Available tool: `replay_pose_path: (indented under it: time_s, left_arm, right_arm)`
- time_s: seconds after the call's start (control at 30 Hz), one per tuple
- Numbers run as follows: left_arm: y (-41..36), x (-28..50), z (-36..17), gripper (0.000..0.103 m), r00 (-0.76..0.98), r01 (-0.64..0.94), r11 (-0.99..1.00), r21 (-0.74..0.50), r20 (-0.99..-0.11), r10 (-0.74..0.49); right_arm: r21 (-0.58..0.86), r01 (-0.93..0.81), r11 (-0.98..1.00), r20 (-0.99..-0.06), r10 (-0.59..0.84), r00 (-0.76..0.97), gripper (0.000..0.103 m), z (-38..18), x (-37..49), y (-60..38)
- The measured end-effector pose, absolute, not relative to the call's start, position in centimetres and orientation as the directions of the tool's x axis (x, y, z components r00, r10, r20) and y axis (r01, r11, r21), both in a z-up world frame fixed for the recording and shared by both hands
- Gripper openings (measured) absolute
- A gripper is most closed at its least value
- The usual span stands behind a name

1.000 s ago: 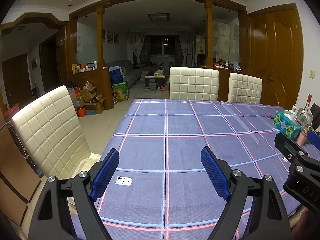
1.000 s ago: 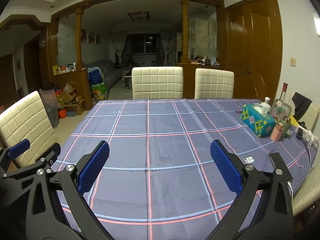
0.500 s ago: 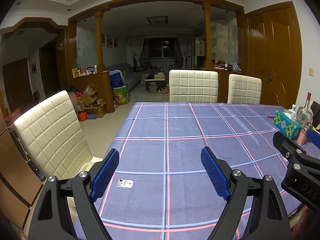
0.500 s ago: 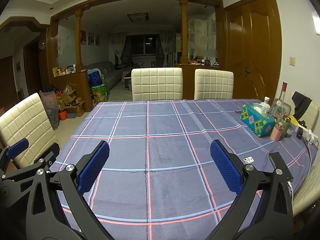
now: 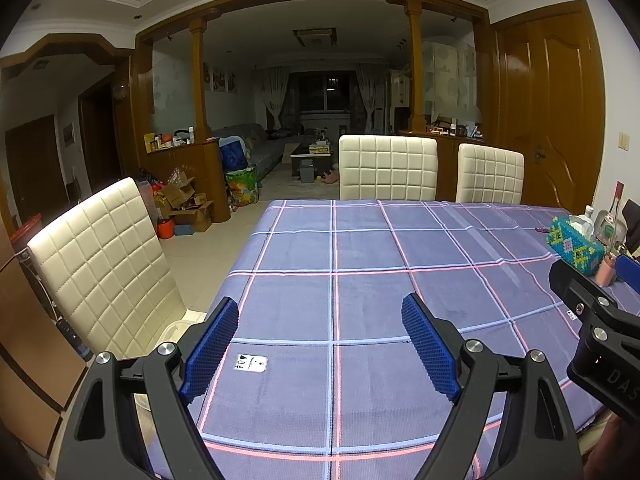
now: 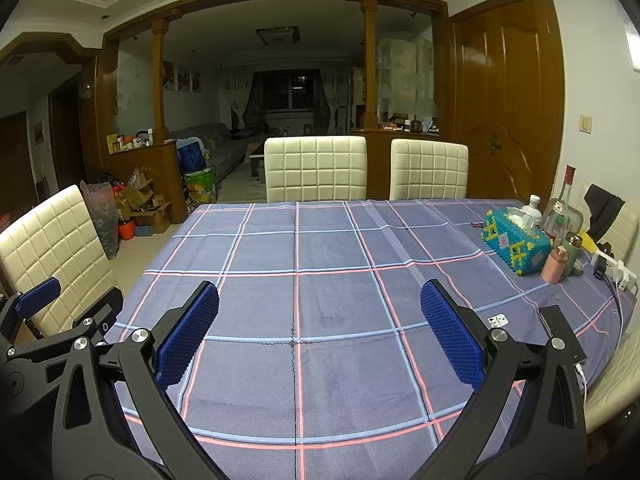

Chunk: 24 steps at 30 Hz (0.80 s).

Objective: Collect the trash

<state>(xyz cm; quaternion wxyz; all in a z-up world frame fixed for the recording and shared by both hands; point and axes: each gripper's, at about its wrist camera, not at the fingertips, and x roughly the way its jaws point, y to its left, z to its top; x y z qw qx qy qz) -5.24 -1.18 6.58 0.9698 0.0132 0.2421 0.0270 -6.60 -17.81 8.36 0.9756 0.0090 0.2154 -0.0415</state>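
- Left gripper [image 5: 320, 344]: jaws spread wide, nothing between the blue pads; it hangs above the near edge of the tabletop [image 5: 360, 248], which carries a purple plaid cloth.
- Right gripper [image 6: 320, 332]: jaws likewise spread wide and empty, above the same near edge, to the right of the left unit.
- Trash item 1: a small white printed paper scrap [image 5: 250, 362] lies flat on the cloth, near the table's left edge, just beside the left gripper's left pad in the left wrist view.
- Trash item 2: a second small white scrap [image 6: 498, 321] lies flat on the cloth toward the right side, just beyond the right gripper's right finger.
- Right end of the tabletop: a beaded teal tissue box [image 6: 516, 246], with a pink bottle [image 6: 554, 266] just beside it and glass bottles [image 6: 560, 208] behind.
- White quilted chairs [image 6: 316, 168] stand at the far side; another chair [image 5: 104, 264] stands at the left side.
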Motion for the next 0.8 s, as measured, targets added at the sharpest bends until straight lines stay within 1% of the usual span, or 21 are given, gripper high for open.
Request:
replay_pose_path:
  time_s: [0.8]
  left_arm:
    - [-1.13,-5.31,6.32,0.082,0.878,-0.032,0.999,0.026,-0.478,0.040]
  right_arm:
    - [0.003,0.086,0.996,-0.422,-0.076,0.904,0.099,8.34,-6.74,-17.84]
